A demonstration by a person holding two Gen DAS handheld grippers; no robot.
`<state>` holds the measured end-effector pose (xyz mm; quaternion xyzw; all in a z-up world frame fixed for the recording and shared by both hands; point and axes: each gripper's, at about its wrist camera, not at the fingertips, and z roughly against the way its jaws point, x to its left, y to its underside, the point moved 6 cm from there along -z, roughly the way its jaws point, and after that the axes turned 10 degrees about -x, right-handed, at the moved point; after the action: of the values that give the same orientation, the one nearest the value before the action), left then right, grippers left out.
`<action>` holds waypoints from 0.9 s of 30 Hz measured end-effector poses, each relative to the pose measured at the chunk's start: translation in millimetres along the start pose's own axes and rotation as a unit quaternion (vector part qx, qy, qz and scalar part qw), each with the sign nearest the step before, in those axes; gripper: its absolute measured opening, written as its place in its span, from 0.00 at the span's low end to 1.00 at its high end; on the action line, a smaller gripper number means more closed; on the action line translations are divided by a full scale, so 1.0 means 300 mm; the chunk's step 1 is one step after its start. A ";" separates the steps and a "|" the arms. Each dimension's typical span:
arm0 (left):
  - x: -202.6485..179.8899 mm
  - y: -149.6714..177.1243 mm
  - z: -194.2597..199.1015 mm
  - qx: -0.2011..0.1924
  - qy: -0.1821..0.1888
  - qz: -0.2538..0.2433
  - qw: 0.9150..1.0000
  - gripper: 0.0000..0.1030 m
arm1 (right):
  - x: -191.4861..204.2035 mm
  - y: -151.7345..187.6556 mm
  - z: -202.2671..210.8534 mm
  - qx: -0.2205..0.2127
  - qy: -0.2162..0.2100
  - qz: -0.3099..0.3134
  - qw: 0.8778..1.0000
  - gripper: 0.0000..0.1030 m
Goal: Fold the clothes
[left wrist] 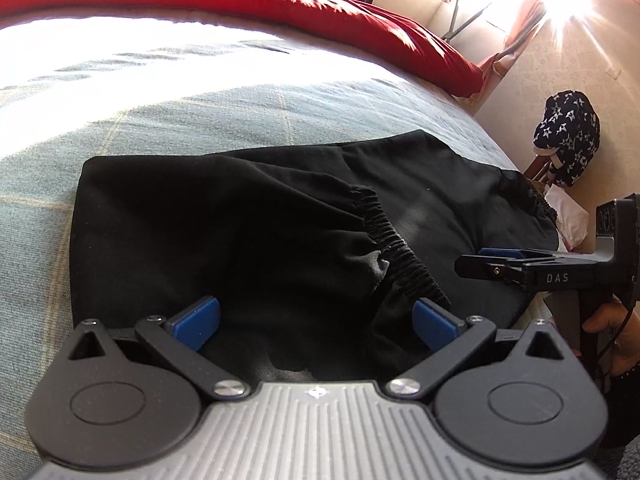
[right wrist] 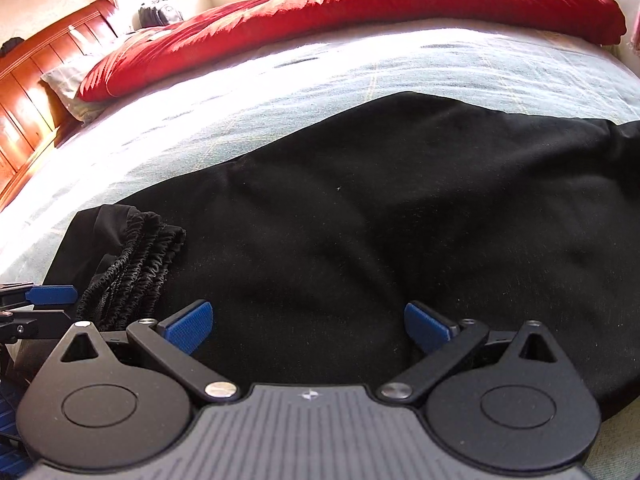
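Observation:
A black garment (left wrist: 240, 224) with gathered elastic bands (left wrist: 396, 248) lies partly folded on the pale checked bedsheet (left wrist: 160, 100). My left gripper (left wrist: 316, 320) hovers open just over its near edge, with nothing between the blue pads (left wrist: 196, 322). To the right, my right gripper (left wrist: 480, 260) shows side-on above the cloth, held by a hand (left wrist: 604, 320). In the right wrist view the black garment (right wrist: 380, 220) fills the middle, with a bunched elastic band (right wrist: 128, 264) at the left. My right gripper (right wrist: 308, 324) is open over the cloth and holds nothing. The left gripper (right wrist: 52, 306) peeks in at the left edge.
A red duvet (right wrist: 320, 12) is heaped along the far side of the bed. A wooden headboard (right wrist: 28, 92) and a pillow (right wrist: 68, 80) are at the left. A star-patterned bag (left wrist: 566, 136) and white paper (left wrist: 572, 220) lie off the bed's right edge. Strong sunlight glares on the sheet.

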<state>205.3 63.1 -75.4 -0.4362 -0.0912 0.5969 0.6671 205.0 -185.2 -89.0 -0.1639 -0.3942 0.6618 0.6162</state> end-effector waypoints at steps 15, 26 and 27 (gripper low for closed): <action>-0.005 0.006 0.006 0.013 -0.044 -0.006 0.999 0.99 | -0.021 0.035 0.081 0.004 -0.048 -0.057 0.997 1.00; -0.045 -0.053 0.017 -0.005 -0.071 -0.009 0.997 0.99 | -0.488 -0.134 0.354 -0.144 -0.025 -0.267 0.953 1.00; -0.059 -0.062 0.014 -0.009 -0.070 -0.010 0.997 0.99 | -0.553 -0.139 0.378 -0.156 -0.016 -0.289 0.945 1.00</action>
<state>211.1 51.3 -53.0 -0.3980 -0.1472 0.6186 0.6613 184.8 -381.2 -31.4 -0.1266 -0.5325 0.3884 0.7413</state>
